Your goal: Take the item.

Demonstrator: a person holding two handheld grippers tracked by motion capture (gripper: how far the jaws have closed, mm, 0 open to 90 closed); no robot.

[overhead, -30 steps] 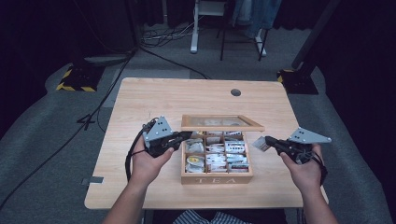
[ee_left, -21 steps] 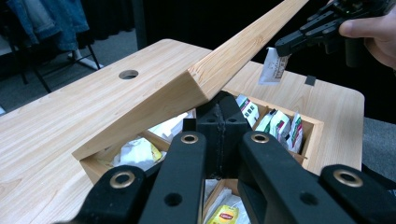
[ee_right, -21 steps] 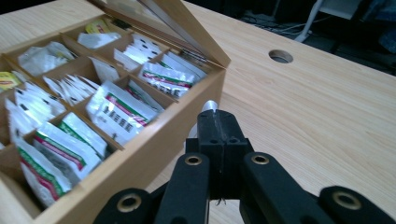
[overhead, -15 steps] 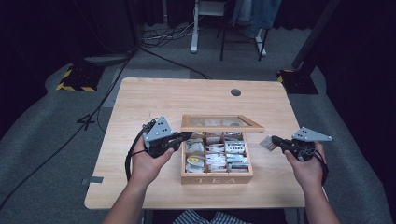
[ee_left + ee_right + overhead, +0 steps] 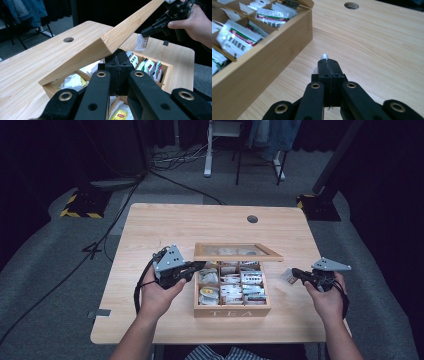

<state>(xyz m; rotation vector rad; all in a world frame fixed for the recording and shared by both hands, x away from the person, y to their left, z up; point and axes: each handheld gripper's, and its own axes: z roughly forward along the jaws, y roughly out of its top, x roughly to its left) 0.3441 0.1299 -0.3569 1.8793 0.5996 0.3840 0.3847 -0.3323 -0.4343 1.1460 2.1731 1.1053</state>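
Note:
A wooden tea box [image 5: 232, 310] marked TEA sits near the table's front edge, with packets in its compartments. Its glass-paned lid [image 5: 237, 252] stands half raised. My left gripper [image 5: 200, 265] is shut, and its tips sit under the lid's left edge [image 5: 120, 35], which rests on them [image 5: 118, 58]. My right gripper [image 5: 295, 272] hovers low over the table to the right of the box, shut on a white tea packet [image 5: 287, 275]. The packet hangs from its tips [image 5: 141, 43]. Only a white corner [image 5: 324, 56] peeks past the jaws [image 5: 328, 62]; the box wall [image 5: 262, 67] is at the left.
The light wooden table [image 5: 165, 225] has a round cable hole [image 5: 252, 219] at the back. Bare tabletop lies to the right of the box and behind it. Cables and stand bases are on the dark floor beyond the table.
My right gripper has moved right, away from the box, and lower toward the table with the packet. The left gripper and the lid have stayed put.

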